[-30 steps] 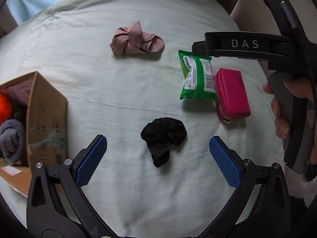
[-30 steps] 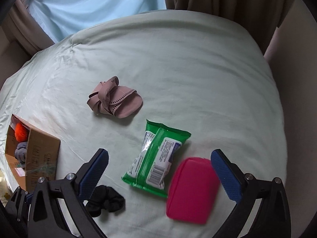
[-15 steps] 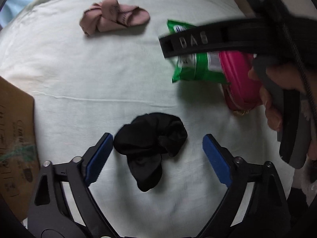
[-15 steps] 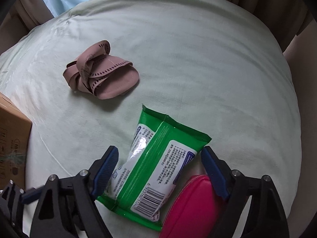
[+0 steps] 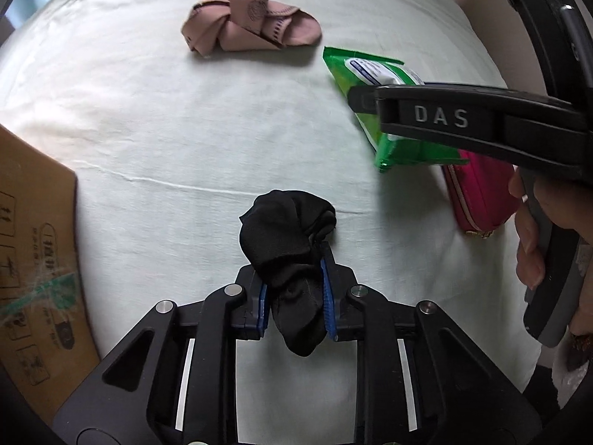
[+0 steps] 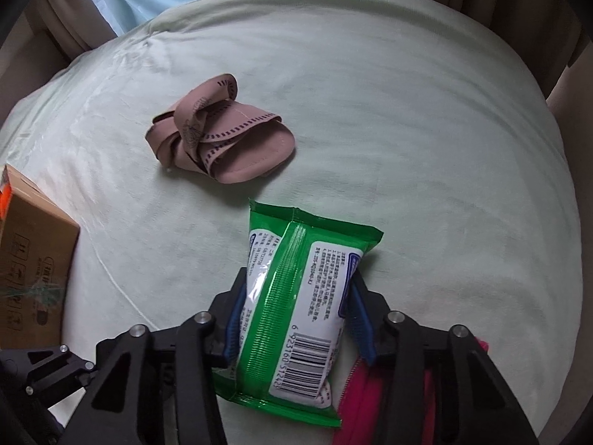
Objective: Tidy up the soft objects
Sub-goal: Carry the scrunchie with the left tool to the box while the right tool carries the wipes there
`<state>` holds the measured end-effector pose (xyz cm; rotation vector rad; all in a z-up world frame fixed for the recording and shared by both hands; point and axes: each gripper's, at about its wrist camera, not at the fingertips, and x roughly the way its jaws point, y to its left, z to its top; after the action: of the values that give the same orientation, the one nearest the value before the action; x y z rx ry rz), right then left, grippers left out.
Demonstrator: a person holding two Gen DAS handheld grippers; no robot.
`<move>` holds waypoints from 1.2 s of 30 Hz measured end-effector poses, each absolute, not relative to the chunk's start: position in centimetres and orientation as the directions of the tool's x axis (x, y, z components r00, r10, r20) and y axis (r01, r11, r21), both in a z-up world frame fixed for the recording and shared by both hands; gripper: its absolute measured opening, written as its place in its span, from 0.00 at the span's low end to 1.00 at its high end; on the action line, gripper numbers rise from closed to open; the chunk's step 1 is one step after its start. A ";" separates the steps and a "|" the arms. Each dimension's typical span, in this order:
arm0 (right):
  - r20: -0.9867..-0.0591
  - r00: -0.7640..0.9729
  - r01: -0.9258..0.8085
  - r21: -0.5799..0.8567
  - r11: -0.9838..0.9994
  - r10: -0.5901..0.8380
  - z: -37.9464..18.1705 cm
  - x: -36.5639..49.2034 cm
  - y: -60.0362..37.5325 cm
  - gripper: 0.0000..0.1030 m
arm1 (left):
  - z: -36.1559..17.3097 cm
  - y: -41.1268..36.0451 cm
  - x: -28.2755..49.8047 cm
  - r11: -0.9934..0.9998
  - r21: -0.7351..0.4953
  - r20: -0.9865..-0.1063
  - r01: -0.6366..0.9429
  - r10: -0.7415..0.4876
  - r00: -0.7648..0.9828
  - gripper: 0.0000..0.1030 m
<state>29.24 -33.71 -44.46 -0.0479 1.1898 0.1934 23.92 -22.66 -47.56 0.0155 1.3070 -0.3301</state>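
Two grabs are on at once. Left gripper (image 5: 294, 293) is pinched tight on the black sock (image 5: 289, 237), low over the bed (image 5: 185, 118). Right gripper (image 6: 296, 315) squeezes the green pack (image 6: 296, 296) by its sides. Lift both slowly and straight up, then carry them to the box (image 5: 33, 230) at the left. Squeeze gently so the pack does not slip.

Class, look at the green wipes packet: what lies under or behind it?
The green wipes packet, clamped by the right gripper, partly covers a pink pouch. The pouch's covered part cannot be seen.
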 end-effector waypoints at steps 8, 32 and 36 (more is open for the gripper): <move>-0.911 0.381 -0.129 0.117 0.985 0.158 -41.5 27.9 -34.1 0.37 | -44.1 -21.2 24.8 0.952 -0.170 -0.935 0.253 -0.238 0.264 0.19; -0.790 0.584 -0.090 0.168 0.982 0.189 -19.1 16.3 -29.7 0.37 | -20.8 -13.4 16.1 0.954 -0.225 -0.818 0.199 -0.296 0.493 0.19; -0.775 0.602 -0.093 0.174 0.980 0.195 -17.0 14.3 -27.1 0.37 | -18.5 -10.5 15.0 0.958 -0.220 -0.805 0.186 -0.286 0.521 0.19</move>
<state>14.27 -27.07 -16.95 0.1197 0.9106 0.1672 15.00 -10.48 -18.52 -0.1107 0.9837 -0.2833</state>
